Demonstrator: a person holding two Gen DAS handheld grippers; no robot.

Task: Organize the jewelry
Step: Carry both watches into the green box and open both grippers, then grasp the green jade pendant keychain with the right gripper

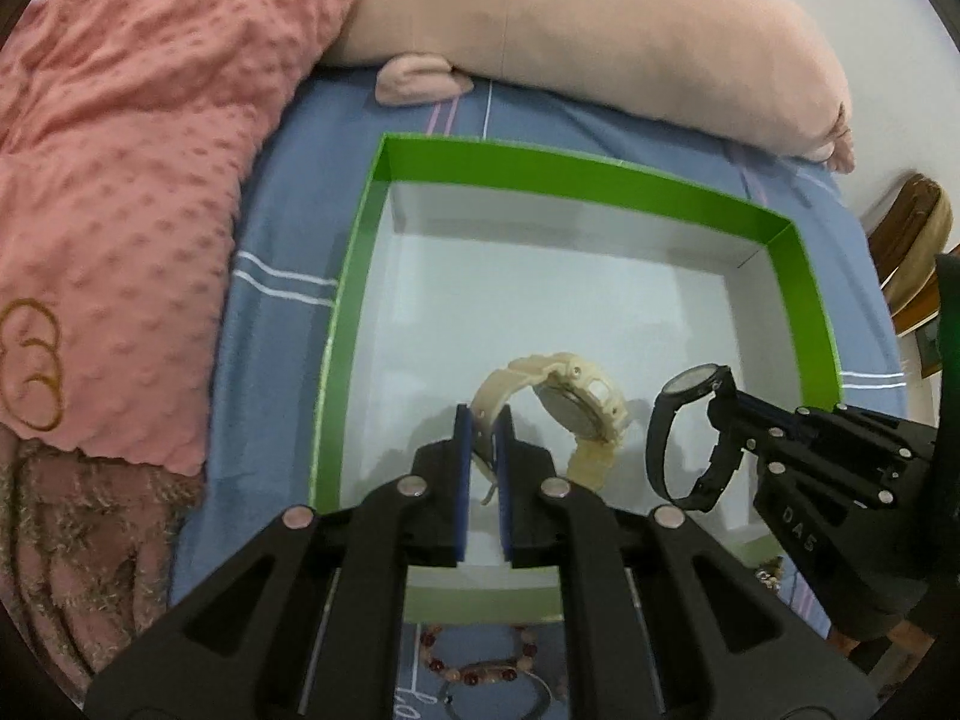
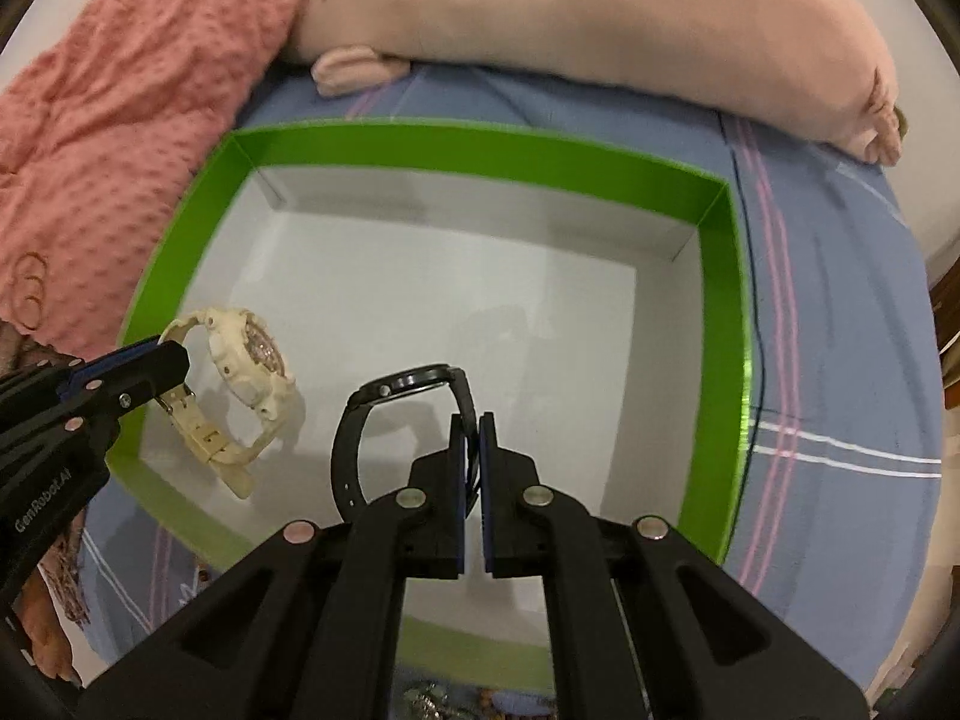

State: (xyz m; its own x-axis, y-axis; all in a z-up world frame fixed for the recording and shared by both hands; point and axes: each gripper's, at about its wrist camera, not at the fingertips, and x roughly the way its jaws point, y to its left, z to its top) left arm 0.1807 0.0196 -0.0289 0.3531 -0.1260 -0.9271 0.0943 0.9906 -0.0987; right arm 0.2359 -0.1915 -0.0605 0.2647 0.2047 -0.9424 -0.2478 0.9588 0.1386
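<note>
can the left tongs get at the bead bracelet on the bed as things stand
Probably not yet. The left tongs are shut on the cream watch's strap over the green box. The bead bracelet lies outside the box, behind the fingertips; they would need to drop the watch and pull back.

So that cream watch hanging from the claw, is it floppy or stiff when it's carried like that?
Probably fairly stiff: the cream watch keeps its curved loop shape while the left claw pinches only the strap. The chunky case looks like the heavy end, so it may swing or twist. The strap seems rubbery, so likely not slippery. It hangs over the green box.
</note>
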